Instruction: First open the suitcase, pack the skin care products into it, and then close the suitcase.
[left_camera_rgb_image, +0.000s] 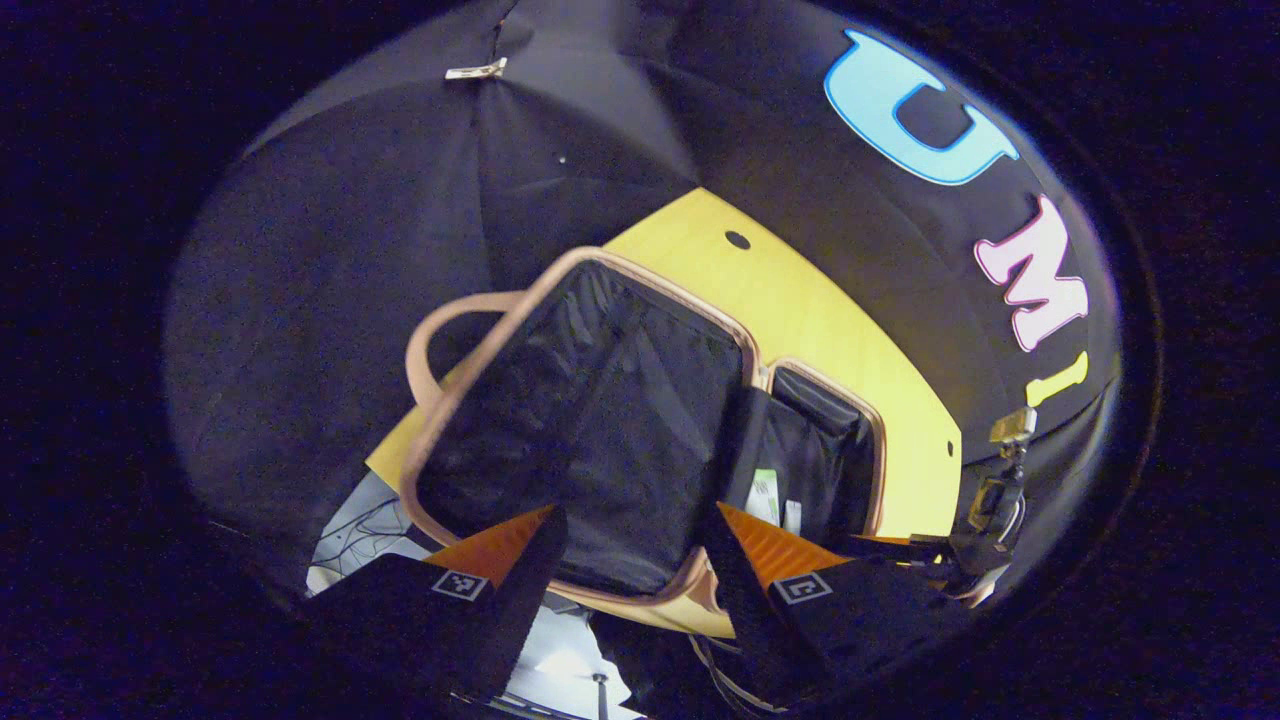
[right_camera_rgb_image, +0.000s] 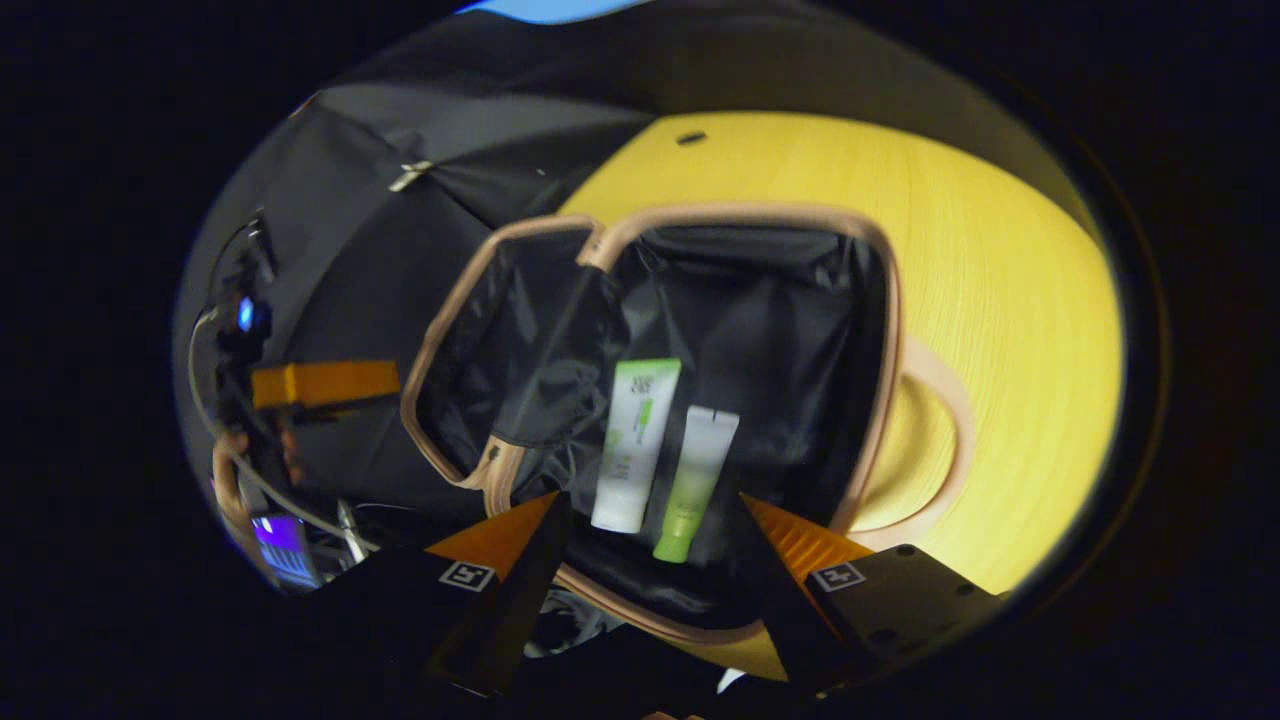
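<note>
A yellow table (right_camera_rgb_image: 1000, 330) stood in front of the booth's black cloth wall (left_camera_rgb_image: 330, 250), and an open suitcase (right_camera_rgb_image: 880, 300) lay on it, both halves spread flat and lined in black fabric with a tan rim.

In the left gripper view the suitcase (left_camera_rgb_image: 480, 350) showed its nearer half closest to the camera, empty as far as could be seen, with a tan handle (left_camera_rgb_image: 425, 345) looping off its outer edge. The farther half lay beyond the hinge.

In the right gripper view the larger half faced the camera, with a second tan handle (right_camera_rgb_image: 950, 450) curving out over the table on that side.

Two skin care tubes lay side by side inside this half, close together, caps toward the camera. The white tube (right_camera_rgb_image: 636, 445) had a green band at its far end. The green tube (right_camera_rgb_image: 695, 485) lay just beside it, pale at the far end and green at the cap.

The left gripper (left_camera_rgb_image: 632, 560) hovered over the near rim of the suitcase, fingers spread apart and holding nothing. It also appeared off to the side in the right gripper view (right_camera_rgb_image: 320, 385).

The right gripper (right_camera_rgb_image: 655, 555) hung above the near rim in front of the tubes, fingers likewise apart and empty.
</note>
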